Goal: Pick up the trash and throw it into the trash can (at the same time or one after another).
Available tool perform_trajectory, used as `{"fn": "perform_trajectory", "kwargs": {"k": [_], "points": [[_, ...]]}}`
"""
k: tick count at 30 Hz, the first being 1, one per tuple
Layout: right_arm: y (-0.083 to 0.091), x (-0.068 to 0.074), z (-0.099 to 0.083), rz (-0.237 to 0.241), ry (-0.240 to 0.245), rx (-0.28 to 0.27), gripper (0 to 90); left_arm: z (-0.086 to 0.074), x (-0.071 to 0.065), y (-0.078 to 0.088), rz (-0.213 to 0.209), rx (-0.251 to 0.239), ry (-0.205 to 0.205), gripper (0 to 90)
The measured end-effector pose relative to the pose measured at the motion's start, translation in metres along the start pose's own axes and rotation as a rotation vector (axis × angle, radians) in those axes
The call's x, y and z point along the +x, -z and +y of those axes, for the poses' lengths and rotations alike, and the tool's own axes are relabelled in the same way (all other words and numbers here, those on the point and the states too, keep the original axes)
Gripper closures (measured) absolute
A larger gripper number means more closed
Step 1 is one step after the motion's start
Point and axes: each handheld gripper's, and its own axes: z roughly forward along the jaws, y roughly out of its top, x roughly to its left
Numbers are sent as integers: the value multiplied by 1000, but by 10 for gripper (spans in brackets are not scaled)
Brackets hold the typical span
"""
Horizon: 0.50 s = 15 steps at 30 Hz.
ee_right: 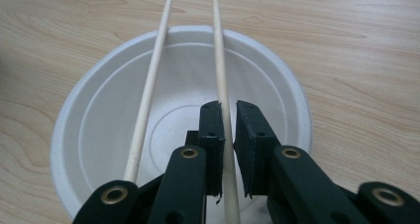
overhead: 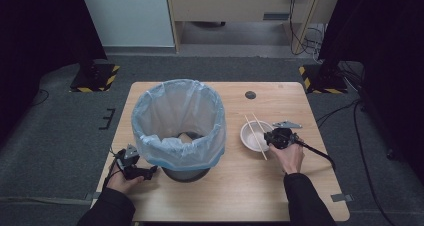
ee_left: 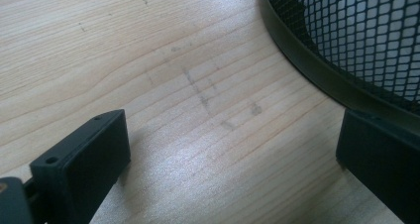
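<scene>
Work in hand: right gripper [ee_right: 228,135] takes one chopstick [ee_right: 222,85] off the white bowl [ee_right: 94,130]; a judgement from the pose.
Chopstick position: it lies across the bowl rim, right of centre in the right gripper view; in the high view the pair [overhead: 256,132] sits right of centre on the table [overhead: 240,186].
Long axis: runs from the lower edge of the frame to the top, along the jaws, so the pads meet its sides.
Right jaws: nearly closed on the chopstick; the left pad touches it, a thin gap shows at the right pad.
Second chopstick [ee_right: 148,85]: just left of the jaws, apart from them; it may roll if nudged.
Left gripper [ee_left: 233,154]: jaws spread wide, nothing between them; it rests at the lower left of the high view [overhead: 134,167].
Mesh bin [ee_left: 346,40]: just beside the left gripper's right jaw; its bag liner [overhead: 177,121] stands between the two hands.
Nearer hand: the right.
Open room: bare wood right of and below the bowl; a lift straight up looks free.
</scene>
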Motion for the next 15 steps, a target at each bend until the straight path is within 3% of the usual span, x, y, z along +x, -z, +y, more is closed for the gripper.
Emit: {"fn": "perform_trajectory", "kwargs": {"k": [9, 15], "points": [[1, -1, 0, 0, -1, 2, 854, 0, 0, 0, 0, 0, 0, 0], [7, -4, 4, 11, -20, -27, 855, 0, 0, 0, 1, 1, 0, 0]]}}
